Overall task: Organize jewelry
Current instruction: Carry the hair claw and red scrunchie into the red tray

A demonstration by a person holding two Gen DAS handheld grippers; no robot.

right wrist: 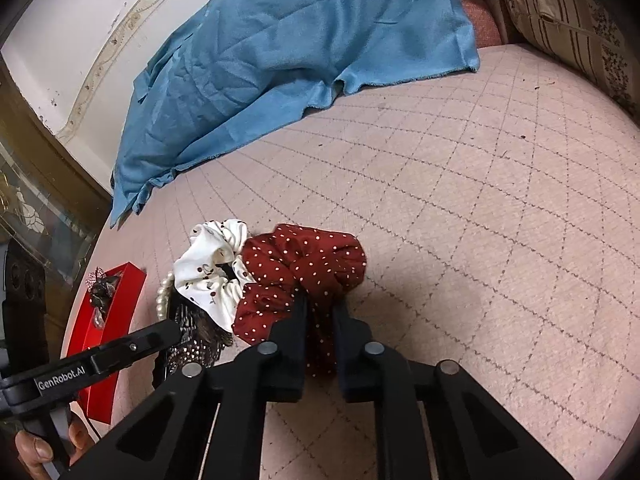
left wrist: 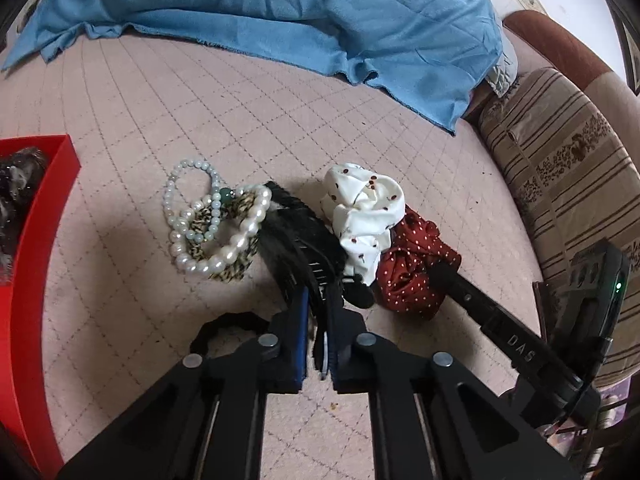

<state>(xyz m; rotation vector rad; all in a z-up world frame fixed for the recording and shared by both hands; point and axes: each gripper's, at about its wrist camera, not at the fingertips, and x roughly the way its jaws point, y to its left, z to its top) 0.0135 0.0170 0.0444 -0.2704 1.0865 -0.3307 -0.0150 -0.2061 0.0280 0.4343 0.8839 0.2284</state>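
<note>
My left claw [left wrist: 319, 312] is pinched onto the black toothed hair clip [left wrist: 308, 240], which lies right ahead of it, between the white pearl bracelets [left wrist: 208, 224] and the white cherry-print fabric scrunchie [left wrist: 362, 216]. My right claw [right wrist: 320, 312] is clamped onto the near side of the dark red polka-dot fabric scrunchie [right wrist: 308, 264]. This cluster sits on the pink quilted bed cover [right wrist: 480, 200] near its left edge, beside the red open box [left wrist: 38, 248].
</note>
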